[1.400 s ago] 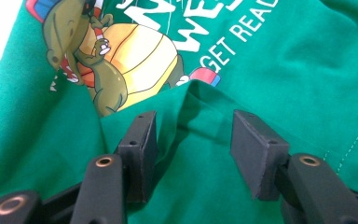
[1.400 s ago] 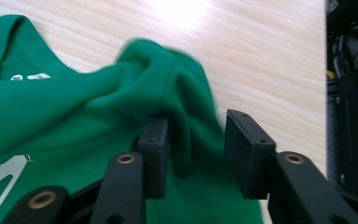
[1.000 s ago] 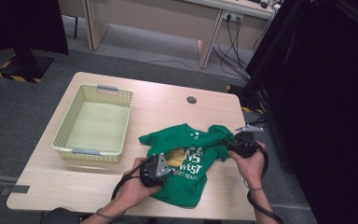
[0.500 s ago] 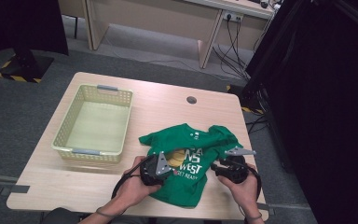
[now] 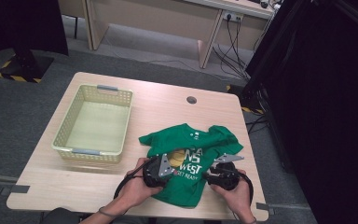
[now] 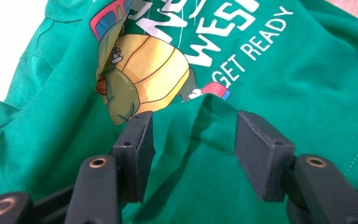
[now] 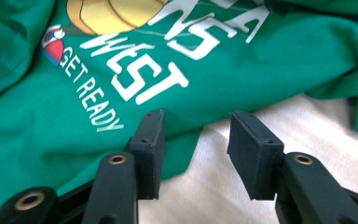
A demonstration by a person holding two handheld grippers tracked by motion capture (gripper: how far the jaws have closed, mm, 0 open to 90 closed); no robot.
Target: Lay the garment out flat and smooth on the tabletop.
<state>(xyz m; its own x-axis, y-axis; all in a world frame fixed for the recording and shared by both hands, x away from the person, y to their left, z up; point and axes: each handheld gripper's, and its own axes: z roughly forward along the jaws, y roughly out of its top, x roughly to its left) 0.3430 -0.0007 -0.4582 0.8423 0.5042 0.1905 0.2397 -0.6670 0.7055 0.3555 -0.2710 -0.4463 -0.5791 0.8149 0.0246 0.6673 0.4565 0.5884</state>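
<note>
Right gripper view: right gripper (image 7: 196, 154) jaws parted, closing, astride green T-shirt (image 7: 242, 60) hem edge; left gripper (image 6: 191, 154) jaws parted astride a raised fold.

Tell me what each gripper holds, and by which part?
Neither holds anything: the left gripper straddles a raised fold of the green T-shirt; the right gripper stands open at its edge.

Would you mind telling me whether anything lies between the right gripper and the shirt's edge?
Nothing visible does. The right gripper has its open jaws right at the edge of the shirt, with bare table under them.
</note>
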